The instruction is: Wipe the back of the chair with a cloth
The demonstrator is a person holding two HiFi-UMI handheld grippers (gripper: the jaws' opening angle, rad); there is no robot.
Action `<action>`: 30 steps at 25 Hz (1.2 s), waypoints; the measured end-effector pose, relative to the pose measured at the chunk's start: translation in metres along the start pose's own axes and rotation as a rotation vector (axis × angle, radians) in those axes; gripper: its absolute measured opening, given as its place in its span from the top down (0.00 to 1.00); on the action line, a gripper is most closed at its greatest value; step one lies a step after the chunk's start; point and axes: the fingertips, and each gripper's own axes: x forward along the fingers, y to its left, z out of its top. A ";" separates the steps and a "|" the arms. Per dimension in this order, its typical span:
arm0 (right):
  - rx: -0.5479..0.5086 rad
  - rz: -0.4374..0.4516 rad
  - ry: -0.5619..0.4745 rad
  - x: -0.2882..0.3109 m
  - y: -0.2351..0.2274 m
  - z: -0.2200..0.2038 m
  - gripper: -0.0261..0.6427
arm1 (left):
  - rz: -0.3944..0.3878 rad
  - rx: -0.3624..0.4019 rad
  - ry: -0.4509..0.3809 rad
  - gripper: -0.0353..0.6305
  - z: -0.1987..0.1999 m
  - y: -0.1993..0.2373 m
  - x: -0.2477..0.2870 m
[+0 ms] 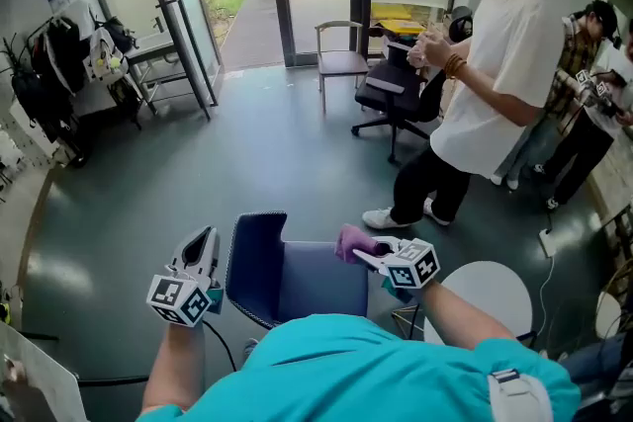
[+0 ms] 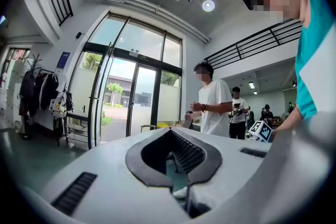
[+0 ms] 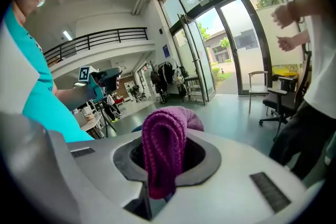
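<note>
The right gripper (image 1: 368, 257) is clamped on a folded purple cloth (image 1: 352, 241). Its own view shows the knitted bundle pinched between the jaws and bulging out above them. From where I stand it hangs over the right-hand edge of the blue chair (image 1: 321, 284), just above the seat and not touching anything that I can make out.

The left gripper (image 1: 202, 247) is off the chair's other side, jaws brought together with nothing between them, pointing away from the person and not touching the chair.

The chair sits on the grey floor (image 1: 247, 153) right in front of the person. Its darker curved back (image 1: 254, 262) is on the left as they look down. A bystander in a white T-shirt (image 1: 492, 64) stands well apart, near an office chair (image 1: 396, 94).

To my eye the cloth is in hand but the wiping hasn't begun. Next the cloth has to travel across the seat to the back, press flat against it and sweep along. The idle gripper could steady the chair if it shifts.
</note>
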 end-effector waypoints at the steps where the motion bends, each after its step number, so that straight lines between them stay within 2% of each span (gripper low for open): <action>1: -0.013 -0.001 -0.010 -0.010 -0.002 0.006 0.85 | 0.002 -0.002 -0.004 0.94 0.001 -0.010 0.000; 5: -0.043 -0.001 -0.054 -0.042 0.001 0.034 0.85 | -0.005 -0.014 -0.020 0.94 0.012 -0.043 -0.002; 8: -0.044 -0.010 -0.103 -0.053 0.017 0.056 0.85 | -0.039 -0.020 -0.041 0.94 0.025 -0.054 -0.013; 14: -0.045 -0.094 -0.231 -0.063 0.067 0.115 0.85 | -0.139 -0.019 -0.065 0.94 0.061 -0.045 -0.039; 20: -0.085 -0.163 -0.324 -0.086 0.102 0.170 0.85 | -0.197 -0.038 -0.079 0.94 0.092 -0.028 -0.042; 30: -0.178 -0.317 -0.365 -0.134 0.101 0.198 0.86 | -0.339 -0.041 -0.095 0.94 0.114 -0.056 -0.014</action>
